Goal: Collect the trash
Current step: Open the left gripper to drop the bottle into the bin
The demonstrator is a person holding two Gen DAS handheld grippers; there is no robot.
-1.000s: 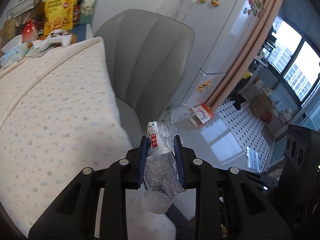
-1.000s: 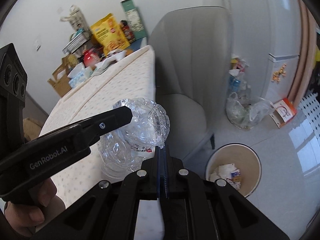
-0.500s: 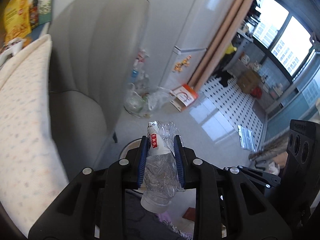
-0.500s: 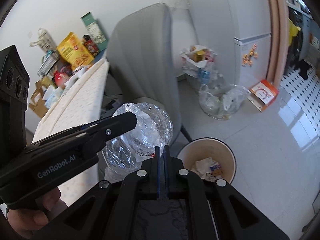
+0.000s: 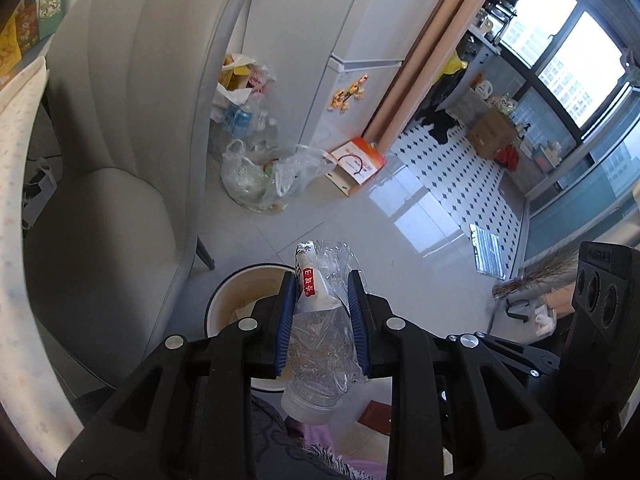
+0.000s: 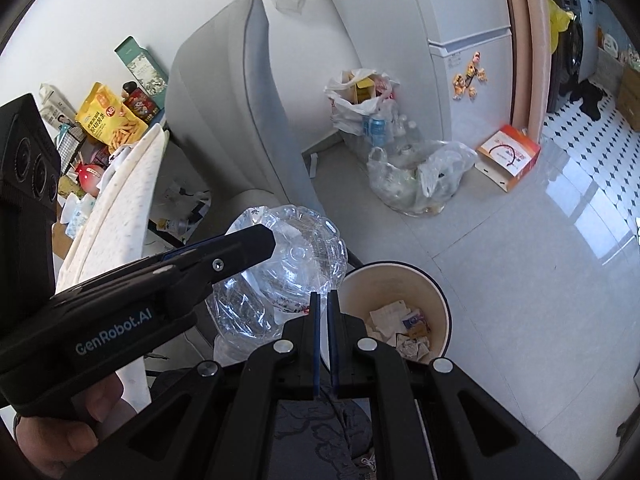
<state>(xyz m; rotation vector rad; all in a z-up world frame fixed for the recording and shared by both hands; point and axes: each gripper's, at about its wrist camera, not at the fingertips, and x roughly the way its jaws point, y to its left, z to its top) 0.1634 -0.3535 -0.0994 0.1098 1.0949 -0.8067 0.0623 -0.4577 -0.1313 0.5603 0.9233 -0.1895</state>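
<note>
A crushed clear plastic bottle (image 5: 320, 332) with a white label and a small red tag sits between the blue pads of my left gripper (image 5: 322, 280), which is shut on it, cap end toward the camera. The same bottle (image 6: 300, 248) and the left gripper (image 6: 256, 240) appear at the left of the right wrist view, held by a person's hand. My right gripper (image 6: 324, 294) is shut with nothing between its pads. Below both stands a round cream trash bin (image 6: 384, 280) with paper scraps inside; its rim (image 5: 224, 296) shows behind the left fingers.
A grey upholstered chair (image 5: 120, 140) stands left of the bin, beside a table with a dotted cloth (image 6: 120, 208). On the tiled floor lie a clear bag of bottles (image 5: 260, 176), a white bag (image 6: 360, 96) and an orange-white box (image 5: 356, 164) by the fridge (image 6: 460, 40).
Both grippers swung away from the table, past the chair, and lowered toward the floor. The bin has come into view beneath them. The bottle stays gripped in the left gripper.
</note>
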